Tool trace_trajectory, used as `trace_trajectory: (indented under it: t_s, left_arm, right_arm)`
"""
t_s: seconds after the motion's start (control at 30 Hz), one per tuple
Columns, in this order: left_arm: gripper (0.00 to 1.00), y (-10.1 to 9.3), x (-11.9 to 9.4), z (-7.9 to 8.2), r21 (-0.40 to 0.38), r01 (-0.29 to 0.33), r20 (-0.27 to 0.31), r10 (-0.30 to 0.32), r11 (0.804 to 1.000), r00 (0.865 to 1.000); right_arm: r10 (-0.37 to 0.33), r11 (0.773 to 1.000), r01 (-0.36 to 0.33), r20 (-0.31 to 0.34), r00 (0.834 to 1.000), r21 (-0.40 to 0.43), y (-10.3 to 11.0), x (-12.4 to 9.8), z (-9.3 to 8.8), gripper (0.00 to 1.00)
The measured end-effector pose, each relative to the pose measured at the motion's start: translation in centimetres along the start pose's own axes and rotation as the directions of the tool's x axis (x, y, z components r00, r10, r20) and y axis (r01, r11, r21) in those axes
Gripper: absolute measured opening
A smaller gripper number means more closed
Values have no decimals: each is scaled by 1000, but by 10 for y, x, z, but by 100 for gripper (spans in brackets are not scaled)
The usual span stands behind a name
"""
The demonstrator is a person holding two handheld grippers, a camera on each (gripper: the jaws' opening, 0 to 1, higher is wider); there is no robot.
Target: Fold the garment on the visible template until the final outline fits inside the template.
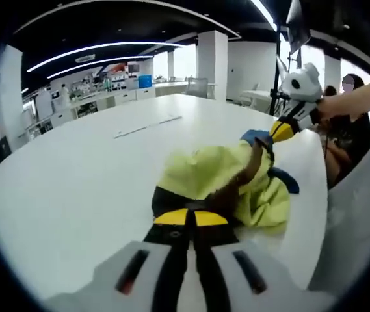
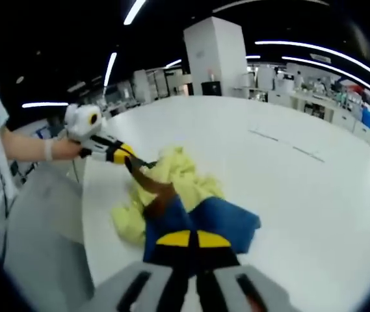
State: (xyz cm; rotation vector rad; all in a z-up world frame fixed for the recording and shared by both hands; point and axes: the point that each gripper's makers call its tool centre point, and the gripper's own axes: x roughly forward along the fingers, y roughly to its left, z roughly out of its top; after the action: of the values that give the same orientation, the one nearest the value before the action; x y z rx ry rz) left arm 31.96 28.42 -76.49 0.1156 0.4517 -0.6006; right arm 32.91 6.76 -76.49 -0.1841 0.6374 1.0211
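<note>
A crumpled garment (image 1: 204,172), yellow with blue and brown parts, lies bunched near the white table's edge. My left gripper (image 1: 190,218) has its yellow-tipped jaws shut on a dark fold of the garment at the near side. The right gripper (image 1: 272,136) comes in from the right, shut on the cloth's far end by a blue patch. In the right gripper view my right gripper (image 2: 191,239) is shut on the garment's blue part (image 2: 227,224), with the yellow cloth (image 2: 178,170) beyond. The left gripper (image 2: 132,161) pinches the far brown strip. Thin template lines (image 1: 147,125) (image 2: 289,144) mark the table farther in.
The white table (image 1: 74,182) stretches wide past the garment. Its edge (image 2: 90,221) runs close beside the cloth, with grey floor (image 2: 41,247) below. A person's forearm (image 2: 28,148) holds the left gripper. A white pillar (image 2: 218,55) and lab benches stand behind.
</note>
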Motion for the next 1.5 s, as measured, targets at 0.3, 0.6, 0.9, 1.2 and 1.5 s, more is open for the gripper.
trace_trajectory:
  t_s: [0.3,0.6,0.9,1.2,1.5]
  left_arm:
    - [0,4,-16,64,30,-17,107,14,999,994]
    - [0,6,-26,121,30,-16,208,10,999,978]
    - [0,28,-39,174,-17,-14,334,19,1000,942]
    - [0,49,-29,210,12,-27,366,21,1000,930]
    - [0,78,11,196,-32,-36,308,44,999,950]
  right_arm:
    - [-42,999,45,117,992,-28,-12,-23,49,0]
    - [-94,993,111,264,960,-47,-23,-54,107,0]
    - [-105,989,138,414,904,-50,-23,-85,171,0]
    - [-145,978,199,491,859,-59,-33,-93,203,0]
    - [-173,976,214,456,873,-40,-72,-60,202,0]
